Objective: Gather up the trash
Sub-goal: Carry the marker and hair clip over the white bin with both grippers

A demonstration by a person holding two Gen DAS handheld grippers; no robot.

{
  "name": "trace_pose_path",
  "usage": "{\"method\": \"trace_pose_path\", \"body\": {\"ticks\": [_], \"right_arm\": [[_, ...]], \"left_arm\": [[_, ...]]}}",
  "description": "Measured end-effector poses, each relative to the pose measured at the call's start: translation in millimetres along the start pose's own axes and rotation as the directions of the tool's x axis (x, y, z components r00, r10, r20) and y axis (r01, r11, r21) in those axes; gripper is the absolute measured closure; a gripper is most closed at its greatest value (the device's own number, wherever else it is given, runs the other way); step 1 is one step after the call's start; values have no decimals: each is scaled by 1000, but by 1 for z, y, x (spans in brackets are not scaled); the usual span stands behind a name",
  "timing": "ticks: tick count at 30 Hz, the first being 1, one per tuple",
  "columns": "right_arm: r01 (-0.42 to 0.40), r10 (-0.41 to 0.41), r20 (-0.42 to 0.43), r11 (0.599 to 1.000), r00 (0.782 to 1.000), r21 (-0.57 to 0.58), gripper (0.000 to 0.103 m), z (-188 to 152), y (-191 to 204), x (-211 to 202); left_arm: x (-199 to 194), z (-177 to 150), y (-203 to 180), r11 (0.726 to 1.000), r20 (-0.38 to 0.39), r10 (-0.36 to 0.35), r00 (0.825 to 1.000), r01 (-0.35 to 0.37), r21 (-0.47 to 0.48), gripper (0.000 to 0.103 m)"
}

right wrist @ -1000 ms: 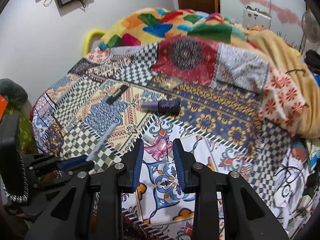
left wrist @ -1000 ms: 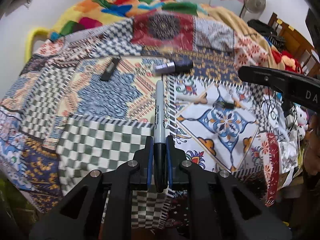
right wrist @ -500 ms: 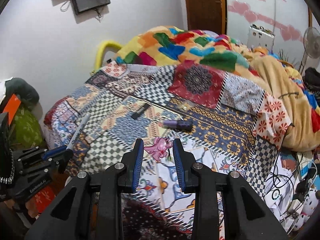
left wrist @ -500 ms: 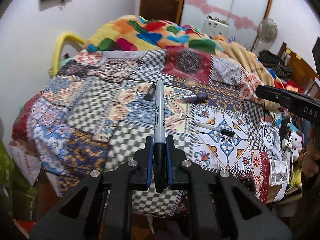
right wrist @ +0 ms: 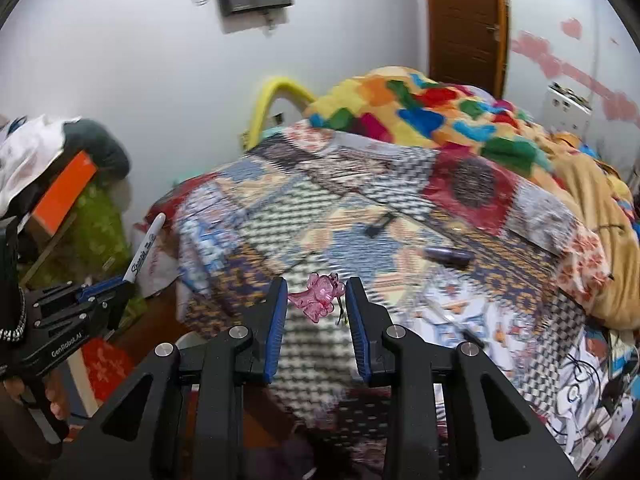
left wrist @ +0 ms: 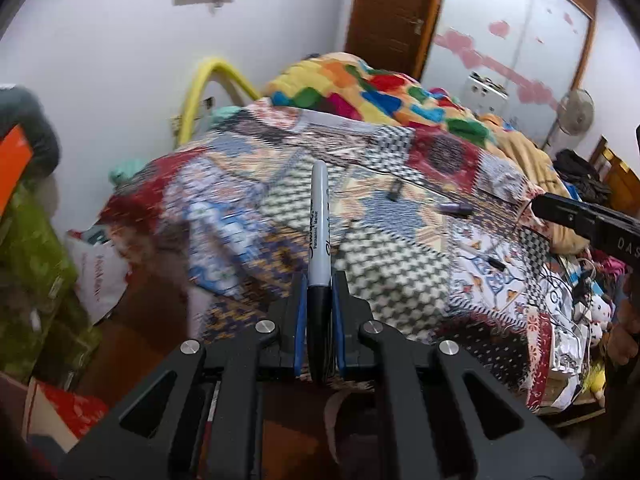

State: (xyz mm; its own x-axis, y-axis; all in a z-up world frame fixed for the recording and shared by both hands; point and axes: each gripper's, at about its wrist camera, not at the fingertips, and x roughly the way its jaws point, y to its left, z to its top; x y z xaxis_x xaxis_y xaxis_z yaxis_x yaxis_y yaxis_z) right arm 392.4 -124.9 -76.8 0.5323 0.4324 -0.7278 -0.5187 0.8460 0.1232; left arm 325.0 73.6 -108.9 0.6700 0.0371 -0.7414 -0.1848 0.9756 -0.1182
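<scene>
Left gripper [left wrist: 319,300], clamping marker [left wrist: 319,216], has withdrawn from bed [left wrist: 400,272]

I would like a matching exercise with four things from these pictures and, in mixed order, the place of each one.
Things:
1. marker
2. pink plastic piece
3. purple tube
4. yellow pipe

Places:
A. lying on the patchwork blanket
B. by the wall behind the bed
C. clamped in the left gripper
D. between the right gripper fingers

Pairs: 1-C, 2-D, 3-A, 4-B
</scene>
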Motion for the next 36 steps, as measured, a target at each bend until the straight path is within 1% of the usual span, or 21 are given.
{"method": "trace_pose_path", "body": {"ticks": [5, 11, 16, 19, 22, 24, 27, 30, 33, 36], "right_arm": [[-59, 58, -23, 996, 998, -69, 76, -2, 56, 8], [-126, 118, -66, 982, 991, -142, 76, -10, 115, 27], [-185, 160, -150, 967, 976, -176, 76, -22, 160, 59], [-213, 174, -196, 957, 965, -197, 76, -31, 183, 77], [-245, 191, -249, 947, 950, -208, 76, -39, 202, 97], [-257, 191, -285, 943, 939, -213, 76, -44, 213, 110], [-266, 183, -330, 937, 926, -226, 76, -52, 229, 131], [-279, 179, -367, 930, 913, -238, 76, -56, 242, 148], [-285, 167, -402, 924, 900, -254, 76, -58, 253, 165], [-284, 149, -429, 919, 891, -272, 76, -61, 264, 183]], "left_arm": [[-27, -21, 52, 996, 6, 56, 998, -55, -72, 92], [-46, -48, 102, 985, -9, 100, 995, -100, -143, 92], [-49, -77, 145, 966, -52, 126, 991, -135, -219, 92], [-41, -95, 167, 954, -95, 130, 987, -151, -259, 92], [-25, -112, 186, 943, -152, 128, 980, -167, -288, 92], [-12, -121, 196, 936, -187, 106, 977, -162, -314, 92], [13, -136, 210, 925, -249, 94, 964, -177, -338, 92], [32, -148, 221, 912, -291, 58, 955, -169, -375, 92], [50, -155, 229, 897, -330, 35, 943, -175, -406, 92], [65, -153, 234, 892, -352, 34, 936, -187, -412, 92]]}}
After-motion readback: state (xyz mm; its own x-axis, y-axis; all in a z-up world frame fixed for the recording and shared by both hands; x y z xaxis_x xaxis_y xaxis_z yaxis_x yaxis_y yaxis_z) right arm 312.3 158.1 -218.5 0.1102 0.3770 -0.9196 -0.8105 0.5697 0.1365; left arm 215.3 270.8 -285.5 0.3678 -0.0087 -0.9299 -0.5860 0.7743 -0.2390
